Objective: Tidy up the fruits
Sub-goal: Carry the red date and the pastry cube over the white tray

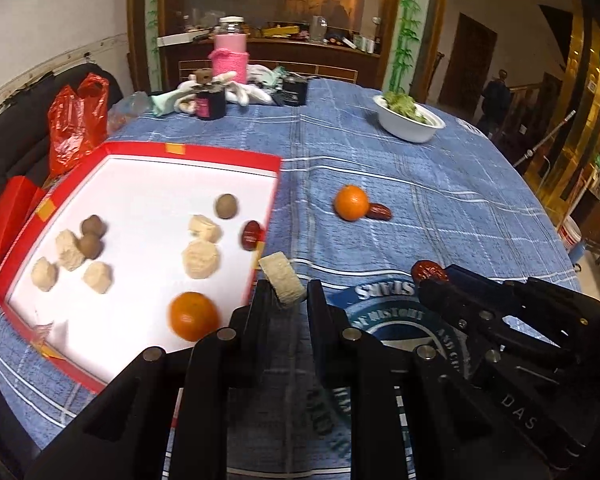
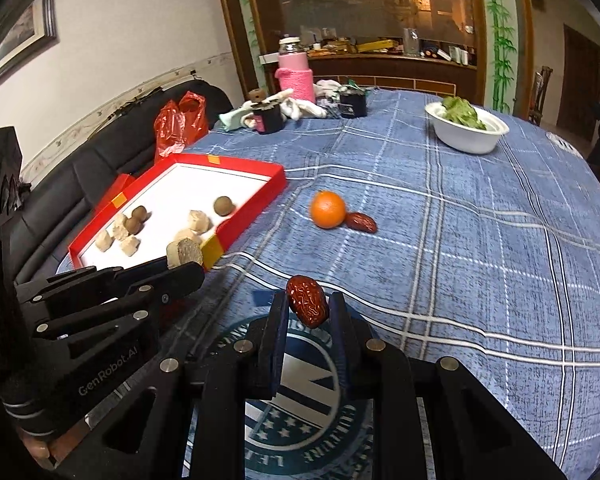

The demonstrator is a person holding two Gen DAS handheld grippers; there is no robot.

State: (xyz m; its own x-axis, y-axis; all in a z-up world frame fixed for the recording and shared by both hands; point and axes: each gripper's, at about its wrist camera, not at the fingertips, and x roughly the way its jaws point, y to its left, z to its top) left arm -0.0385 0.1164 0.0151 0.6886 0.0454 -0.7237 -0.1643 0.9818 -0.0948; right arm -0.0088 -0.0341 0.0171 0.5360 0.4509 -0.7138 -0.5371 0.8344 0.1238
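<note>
Your left gripper point(image 1: 286, 294) pinches a beige cake block point(image 1: 283, 283), long axis tilted, beside the red tray point(image 1: 266, 216); your right gripper point(image 2: 306, 306) clamps a red date point(image 2: 307, 306), nearly upright.

Obscured and unclear items, both wrist views

The orange point(image 1: 193, 315) in the red tray point(image 1: 204, 153) is motion-blurred, and the tray's near corner is hidden behind the left gripper point(image 1: 287, 294). The printed emblem point(image 2: 296, 412) on the tablecloth is largely covered by gripper linkages. The shelf clutter point(image 2: 380, 46) behind glass is too small to identify.
</note>
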